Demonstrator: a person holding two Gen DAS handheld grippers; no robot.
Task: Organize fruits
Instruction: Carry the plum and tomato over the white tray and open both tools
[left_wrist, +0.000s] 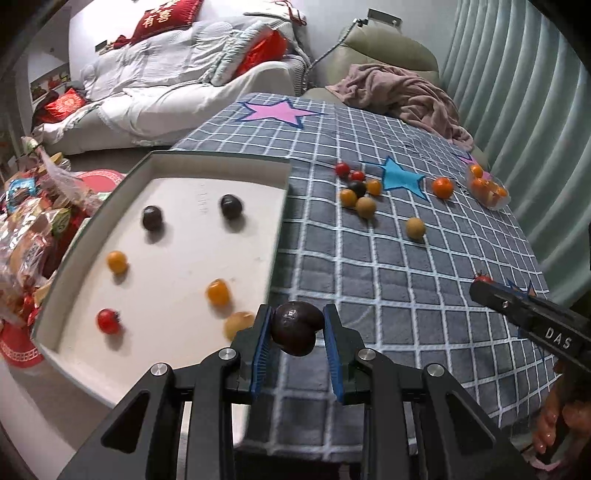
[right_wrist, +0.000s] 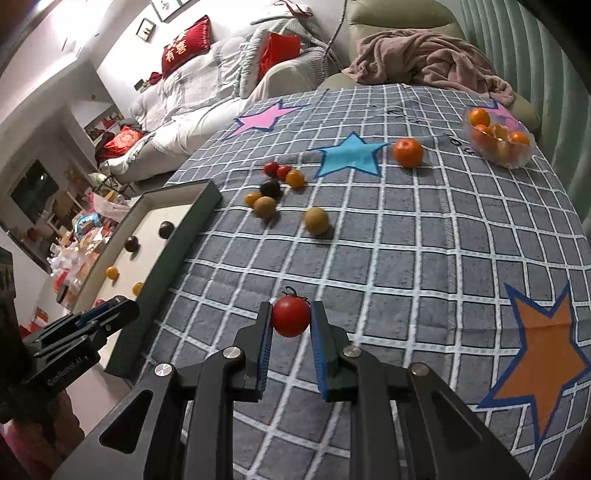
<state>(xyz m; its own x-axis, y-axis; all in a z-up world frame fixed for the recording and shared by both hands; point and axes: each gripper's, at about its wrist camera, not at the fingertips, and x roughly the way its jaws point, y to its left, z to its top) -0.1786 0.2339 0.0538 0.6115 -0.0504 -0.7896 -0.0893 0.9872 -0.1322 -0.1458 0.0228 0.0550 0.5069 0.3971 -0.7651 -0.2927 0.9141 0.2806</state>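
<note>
My left gripper (left_wrist: 297, 325) is shut on a dark purple fruit (left_wrist: 297, 328), held above the right edge of the white tray (left_wrist: 221, 162). The tray holds two dark fruits (left_wrist: 152, 218), two orange tomatoes (left_wrist: 218, 292), a red tomato (left_wrist: 108, 320) and a yellow fruit (left_wrist: 238, 324). My right gripper (right_wrist: 291, 321) is shut on a red cherry tomato (right_wrist: 291, 320) just above the checked cloth (right_wrist: 406, 258). A cluster of small fruits (right_wrist: 275, 192) lies on the cloth. The right gripper also shows in the left wrist view (left_wrist: 480, 286).
A mandarin (right_wrist: 407, 152) lies by the blue star. A clear bowl of mandarins (right_wrist: 496, 138) stands at the far right. A sofa with a pink blanket (right_wrist: 424, 55) is behind the table. Snack bags (left_wrist: 29, 229) pile left of the tray.
</note>
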